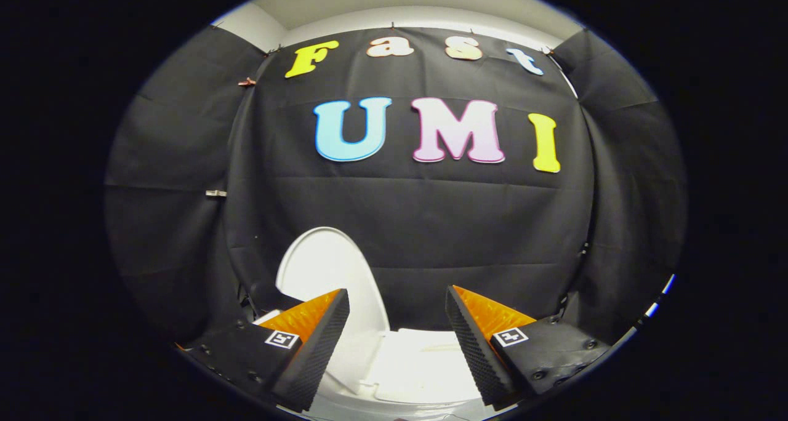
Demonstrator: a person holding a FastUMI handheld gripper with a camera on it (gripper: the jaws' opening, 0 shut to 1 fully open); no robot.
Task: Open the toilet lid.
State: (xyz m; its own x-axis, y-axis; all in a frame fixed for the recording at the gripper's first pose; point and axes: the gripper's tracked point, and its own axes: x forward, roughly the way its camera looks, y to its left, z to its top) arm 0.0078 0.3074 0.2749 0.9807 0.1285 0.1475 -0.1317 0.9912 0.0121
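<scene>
The black cloth wall (431, 224) of the booth is hanging in creased panels behind everything, and in front of it the white oval plastic toilet lid (326, 273) is standing raised, nearly upright, beyond the left finger, with the white flat top of the toilet (418, 362) lying below it between the fingers. The hand-held gripper (397, 313) is hovering with its fingers spread wide and gripping nothing, each finger carrying a small square black-and-white marker tag (282, 338) with no readable writing.
</scene>
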